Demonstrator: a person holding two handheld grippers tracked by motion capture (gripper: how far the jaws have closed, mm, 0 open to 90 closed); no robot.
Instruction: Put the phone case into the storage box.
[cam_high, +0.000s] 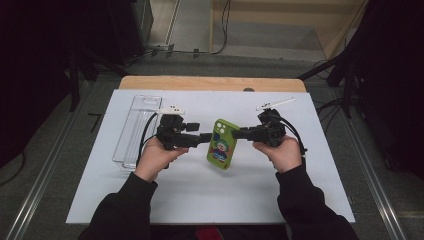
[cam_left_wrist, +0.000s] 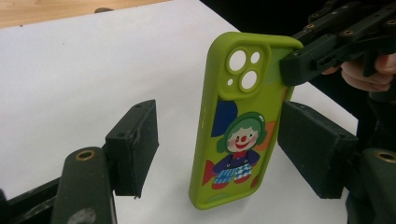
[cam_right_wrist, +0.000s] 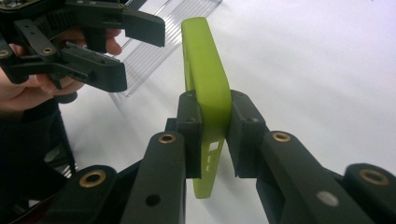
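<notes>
A lime-green soft phone case with a cartoon clown printed on its back (cam_high: 221, 144) was held up above the white tabletop (cam_high: 210, 195), between the 2 grippers near the middle of the table. The right gripper (cam_high: 239, 133) was clenched on the case's edge; in the right gripper view its 2 black pads (cam_right_wrist: 190, 122) pressed on both faces of the thin green wall (cam_right_wrist: 208, 84). In the left gripper view the case (cam_left_wrist: 236, 121) stood upright between the left gripper's pads (cam_left_wrist: 133, 147), with 1 pad well clear of it and the other close behind its far edge, so the left gripper (cam_high: 205, 138) was released, its jaws standing apart around the case without pressing it.

The white sheet covered most of a light wooden table (cam_high: 210, 82), whose bare edge showed along the far side. A clear ribbed plastic tray (cam_high: 137, 131) lay on the sheet at the left, just beyond the left hand (cam_high: 155, 157). The right hand (cam_high: 285, 152) rested opposite. The room around was dark, with a grey floor (cam_high: 50, 150), metal rails on both sides, loose black cables (cam_high: 330, 107) and pale wooden steps (cam_high: 270, 30) beyond the table.
</notes>
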